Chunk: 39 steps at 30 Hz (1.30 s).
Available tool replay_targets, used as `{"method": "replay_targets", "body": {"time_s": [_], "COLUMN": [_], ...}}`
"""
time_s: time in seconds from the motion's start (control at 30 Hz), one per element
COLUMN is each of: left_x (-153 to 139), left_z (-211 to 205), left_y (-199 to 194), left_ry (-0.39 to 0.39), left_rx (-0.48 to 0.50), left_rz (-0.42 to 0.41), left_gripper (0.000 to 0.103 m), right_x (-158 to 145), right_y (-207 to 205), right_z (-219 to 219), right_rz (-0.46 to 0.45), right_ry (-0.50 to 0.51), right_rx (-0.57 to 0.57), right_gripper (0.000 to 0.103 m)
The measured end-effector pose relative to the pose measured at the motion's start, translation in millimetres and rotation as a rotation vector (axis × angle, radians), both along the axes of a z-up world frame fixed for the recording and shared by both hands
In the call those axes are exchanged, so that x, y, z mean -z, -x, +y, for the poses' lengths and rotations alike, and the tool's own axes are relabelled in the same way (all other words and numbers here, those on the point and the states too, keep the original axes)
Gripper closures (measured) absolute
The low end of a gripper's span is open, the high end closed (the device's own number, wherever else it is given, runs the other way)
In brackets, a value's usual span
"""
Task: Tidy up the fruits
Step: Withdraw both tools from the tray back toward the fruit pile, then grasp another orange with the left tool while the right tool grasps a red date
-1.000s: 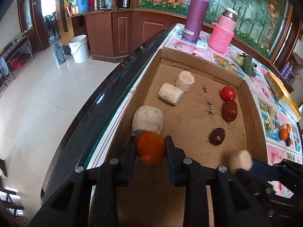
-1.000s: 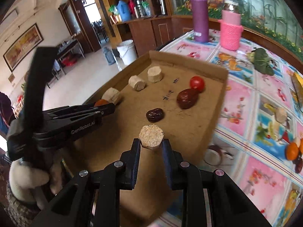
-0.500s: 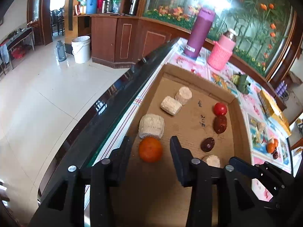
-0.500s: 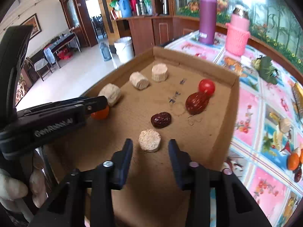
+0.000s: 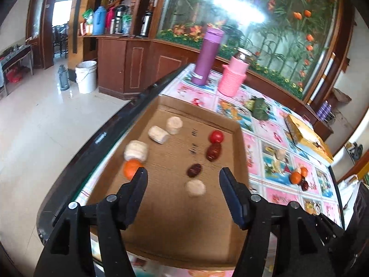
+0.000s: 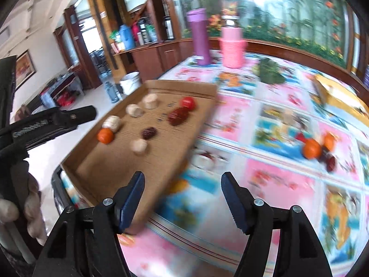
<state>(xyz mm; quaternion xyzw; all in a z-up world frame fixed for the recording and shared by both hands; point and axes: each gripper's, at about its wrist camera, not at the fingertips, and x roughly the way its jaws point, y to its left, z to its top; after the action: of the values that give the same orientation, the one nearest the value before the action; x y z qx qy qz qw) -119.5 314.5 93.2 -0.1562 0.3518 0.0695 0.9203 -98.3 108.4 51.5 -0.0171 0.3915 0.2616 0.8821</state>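
- Now, the left gripper [image 5: 182, 176] hangs over the near part of the tray [image 5: 238, 152], its jaws spread wide and holding nothing; the left fingertip overlaps the orange [image 5: 131, 168] in view, though contact cannot be told.
- That orange lies at the tray's left edge, round and bright, just near of a pale chunk [image 5: 136, 150] that it seems to touch.
- Farther along the left side sit two more pale chunks [image 5: 158, 134], close together, the far one [image 5: 174, 125] nearest the back wall.
- Mid-tray, a small dark date [image 5: 194, 170] lies between a pale round piece [image 5: 196, 188] on the near side and a larger date [image 5: 214, 151] beyond it.
- A red tomato [image 5: 216, 136] sits just beyond the larger date, nearly touching it.
- The right gripper [image 6: 182, 180] is also spread wide and empty, hovering over the tray's near right corner and the flowered cloth [image 6: 288, 180]; its view is blurred.
- In that view the tray holds the same fruit: orange at left, dates and tomato toward the right.
- Right of the tray, well apart on the cloth, lie two oranges [image 6: 311, 148] with dark dates [image 6: 330, 161] beside them; the blur hides whether they touch.
- At the far end stand a purple flask [image 5: 208, 56] and a pink jar [image 5: 233, 76], side by side.
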Motion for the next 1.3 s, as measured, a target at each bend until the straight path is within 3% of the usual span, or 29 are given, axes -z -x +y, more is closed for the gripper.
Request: {"method": "replay_targets", "body": {"time_s": [0.27, 0.47, 0.67, 0.83, 1.0, 1.3], "left_x": [4, 10, 15, 16, 16, 29], "left_z": [-52, -71, -71, -76, -102, -178], "left_y": [-6, -9, -13, -22, -42, -91], "left_ry": [-0.008, -0.023, -0.029, -0.02, -0.015, -0.031], "left_rx": [0.132, 0.175, 0.177, 0.196, 0.265, 0.416], "left_rz": [0.022, 0.039, 0.054, 0.068, 0.082, 0.118], "left_gripper": [0.039, 0.039, 0.039, 0.039, 0.039, 0.039], "right_x": [5, 11, 21, 30, 41, 35], "right_y": [-23, -57, -89, -105, -113, -107], "right_z": [-113, -174, -182, -169, -157, -186], "right_rz": [0.03, 0.095, 0.094, 0.082, 0.073, 0.057], "right_ry": [0.032, 0.038, 0.063, 0.112, 0.168, 0.147], "right_rx": [0.255, 0.388, 0.402, 0.359, 0.311, 0.323], "right_gripper": [0.03, 0.03, 0.03, 0.045, 0.064, 0.074]}}
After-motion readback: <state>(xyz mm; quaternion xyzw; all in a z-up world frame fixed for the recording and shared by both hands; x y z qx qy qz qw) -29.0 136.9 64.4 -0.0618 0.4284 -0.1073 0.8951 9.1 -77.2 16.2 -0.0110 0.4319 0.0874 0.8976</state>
